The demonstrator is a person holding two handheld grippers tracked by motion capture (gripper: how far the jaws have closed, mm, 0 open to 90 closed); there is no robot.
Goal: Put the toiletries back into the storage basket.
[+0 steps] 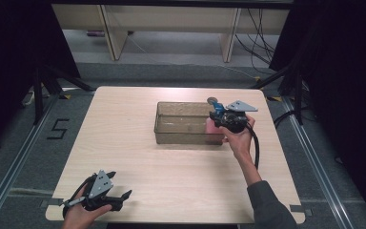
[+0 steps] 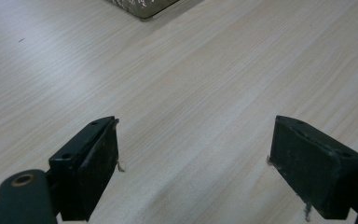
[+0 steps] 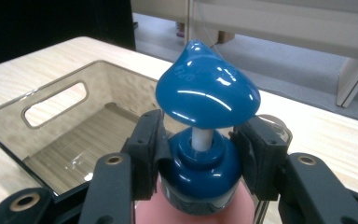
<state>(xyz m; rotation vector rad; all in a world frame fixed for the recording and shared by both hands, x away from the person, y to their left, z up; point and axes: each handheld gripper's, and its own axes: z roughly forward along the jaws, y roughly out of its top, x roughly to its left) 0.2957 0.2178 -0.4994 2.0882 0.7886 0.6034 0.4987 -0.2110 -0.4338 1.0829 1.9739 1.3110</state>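
Our right gripper clamps the pump bottle at the bin's right end; our left gripper, wide open and empty, sits well clear over bare table.

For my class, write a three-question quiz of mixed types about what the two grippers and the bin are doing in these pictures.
1. True or false: the left gripper is shut on the pump bottle.
2. Multiple choice: the right gripper grips the bottle by its A) pink body, B) blue collar below the pump head, C) white stem.
3. Short answer: in the high view, at which end of the clear plastic bin is the bottle held?

Key
1. False: the left gripper is open over the bare wooden table.
2. B.
3. At the bin's right end, by the person's right hand.
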